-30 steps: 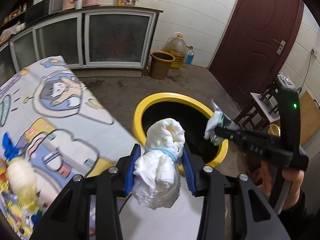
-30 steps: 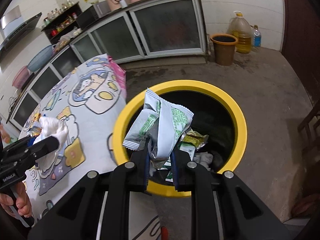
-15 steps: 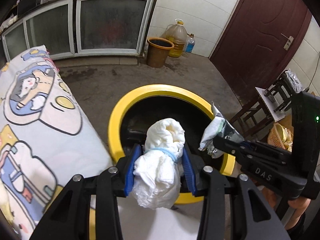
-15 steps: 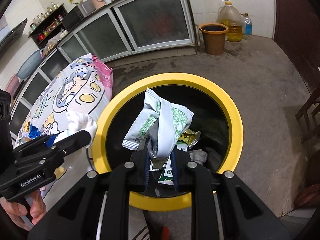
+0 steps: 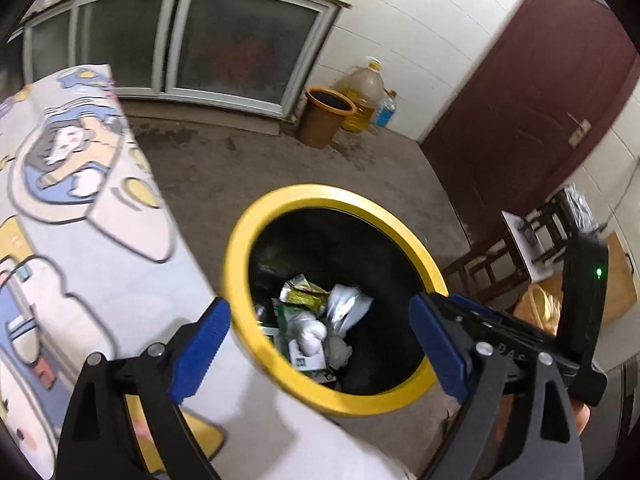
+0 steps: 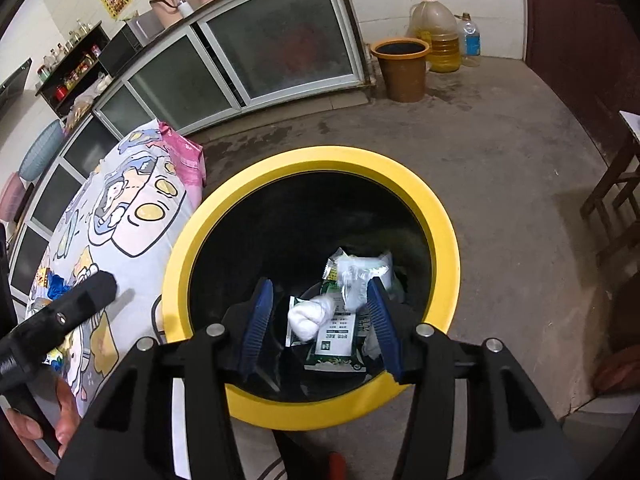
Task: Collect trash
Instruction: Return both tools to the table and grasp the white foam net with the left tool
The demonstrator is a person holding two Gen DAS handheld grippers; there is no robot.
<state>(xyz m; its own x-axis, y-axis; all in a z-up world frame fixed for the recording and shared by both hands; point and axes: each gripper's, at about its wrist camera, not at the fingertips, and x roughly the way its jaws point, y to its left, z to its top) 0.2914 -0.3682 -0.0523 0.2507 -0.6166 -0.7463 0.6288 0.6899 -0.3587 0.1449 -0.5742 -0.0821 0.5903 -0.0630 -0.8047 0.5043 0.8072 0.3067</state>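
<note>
Both claws, the left claw (image 5: pixel 320 344) and the right claw (image 6: pixel 322 326), gape released over the yellow-rimmed bin (image 6: pixel 442 216) beside the cartoon-print desk (image 5: pixel 80 248), while the white wad (image 6: pixel 308 316) and wrapper (image 6: pixel 360 274) lie inside it.

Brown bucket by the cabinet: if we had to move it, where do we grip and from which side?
Grip the brown bucket by its rim, coming straight down with one finger inside and one outside the wall. It stands upright and open-topped, with a flared lip. Take the floor-facing side: the oil jug crowds the other, and no handle is visible.
</note>
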